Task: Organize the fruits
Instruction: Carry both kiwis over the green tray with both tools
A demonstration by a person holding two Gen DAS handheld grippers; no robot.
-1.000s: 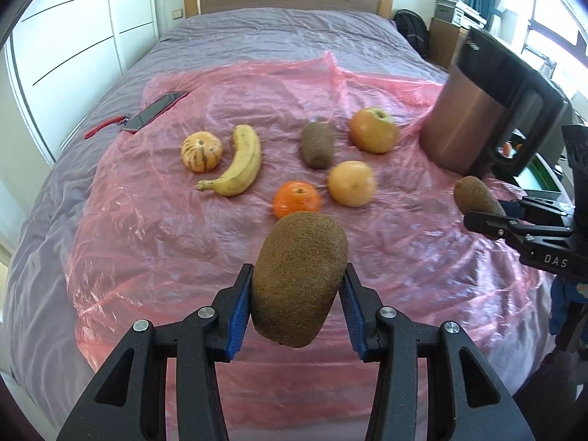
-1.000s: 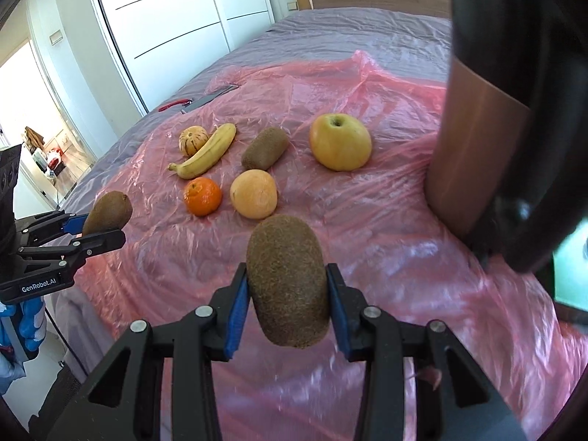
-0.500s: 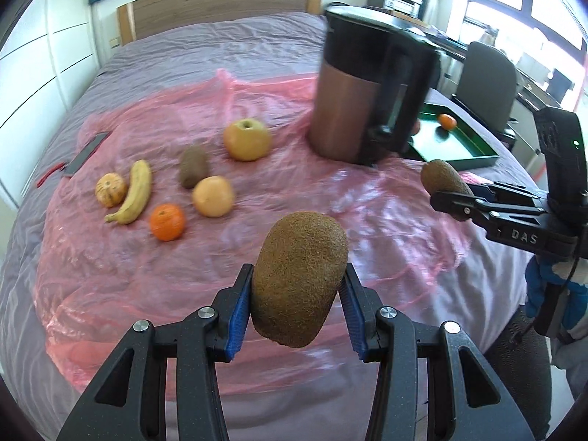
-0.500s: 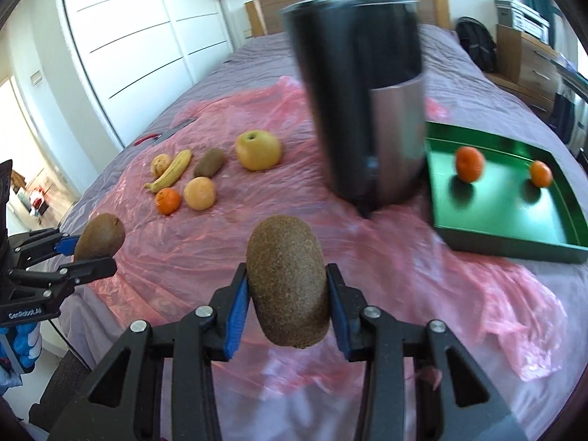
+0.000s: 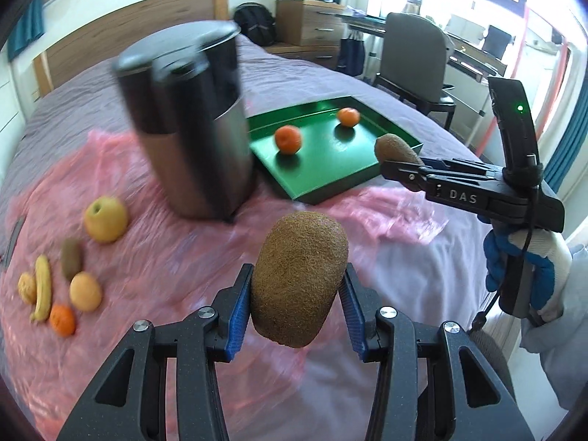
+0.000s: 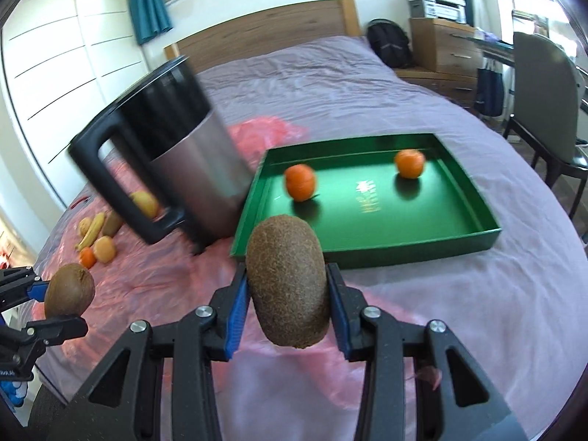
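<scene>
L tongs [image 5: 298, 314] clamp a kiwi [image 5: 299, 279] between blue pads; R tongs [image 6: 284, 307] hold a 2nd kiwi [image 6: 284, 281] the same way. Both hang over the bed, w/ the green tray [image 6: 411, 248] at 12–1 o'clock in the R view, near but not under either fruit. Tray has 2 tangerines [image 6: 300, 182] in it, well apart. Kettle [image 5: 191, 128] stands just beside tray at its 9 o'clock. Left on the pink sheet [image 5: 154, 257], 9 o'clock in the L view: apple [image 5: 106, 219], kiwi, banana [image 5: 42, 292], 2 orange fruits, 1 small pale one. Est: approx a quarter done; 2 kiwis en route, 6 pcs not yet moved
</scene>
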